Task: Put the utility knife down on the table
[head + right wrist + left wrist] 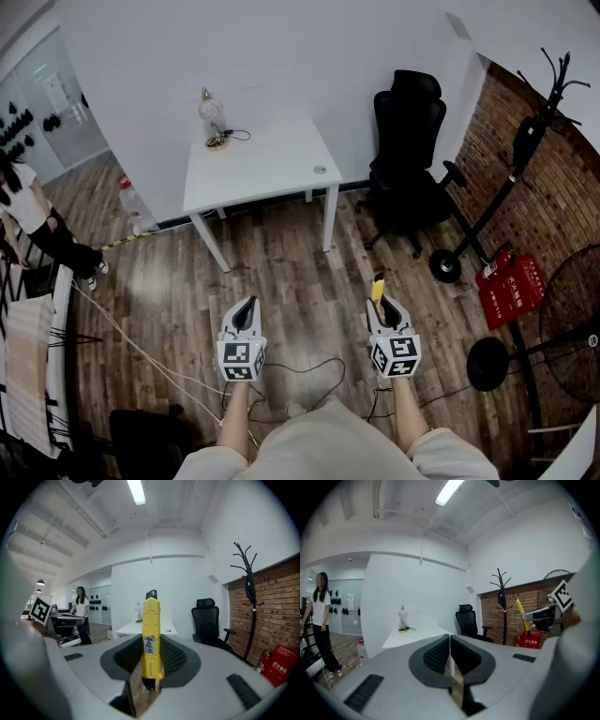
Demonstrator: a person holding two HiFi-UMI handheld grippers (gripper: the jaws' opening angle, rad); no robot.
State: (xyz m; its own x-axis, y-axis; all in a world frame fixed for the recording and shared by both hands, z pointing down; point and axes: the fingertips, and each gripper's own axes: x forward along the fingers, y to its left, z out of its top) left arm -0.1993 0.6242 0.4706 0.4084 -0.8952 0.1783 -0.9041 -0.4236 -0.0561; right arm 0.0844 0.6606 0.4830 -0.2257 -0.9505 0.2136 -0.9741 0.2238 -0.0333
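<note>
And there was the utility knife point(151, 634), nowhere near the desk point(272, 173) yet: it sat clamped in the right gripper point(380, 302), whose dark ribbed fingers point(174, 657) were pressed on the lower half of the yellow body, with the dark tip poking up and forward past them. To my eye that low hold made sense, as it left most of the handle free to meet the desktop first. The left gripper point(246, 309) rode alongside at the same height with its fingers point(438, 654) brought together on nothing, and I'd say it was simply kept out of the way. Both tools were held out in front of the person, nearly level. Between them and the white desk lay a stretch of bare wooden floor point(281, 272), so the carry had open room straight ahead. The desktop itself was mostly bare; only a small corded object point(214, 120) stood at the far left corner against the wall, leaving the near edge and the right half free for a set-down. The tighter side was the right, where a black office chair point(409, 141) stood just beside the desk and a scooter point(487, 211) leaned farther out. A loose cable point(309, 367) trailed on the floor by the person's feet, a thing to step clear of.
</note>
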